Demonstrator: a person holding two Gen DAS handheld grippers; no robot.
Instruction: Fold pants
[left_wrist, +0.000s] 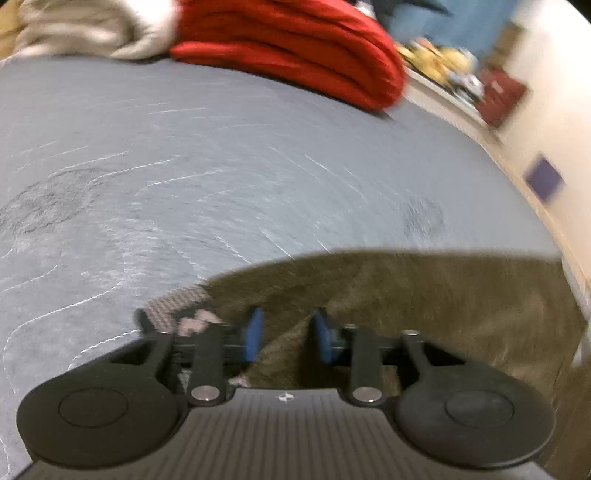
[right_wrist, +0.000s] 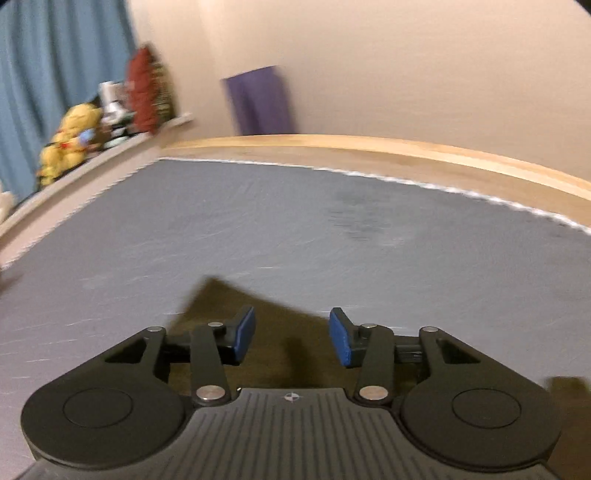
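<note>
Olive-brown pants (left_wrist: 424, 295) lie on a grey quilted mattress (left_wrist: 221, 166), filling the lower right of the left wrist view. My left gripper (left_wrist: 286, 334) is open, its blue pads on either side of a raised fold of the pants; a patterned lining patch (left_wrist: 177, 306) shows at its left. In the right wrist view a corner of the pants (right_wrist: 236, 306) lies under my right gripper (right_wrist: 291, 334), which is open with nothing between its pads. Both views are motion-blurred.
A folded red garment (left_wrist: 295, 48) and a beige garment (left_wrist: 92, 29) lie at the mattress's far side. A wooden bed rim (right_wrist: 369, 147), a shelf with yellow plush toys (right_wrist: 70, 140), a blue curtain (right_wrist: 55, 74) and a beige wall border the bed.
</note>
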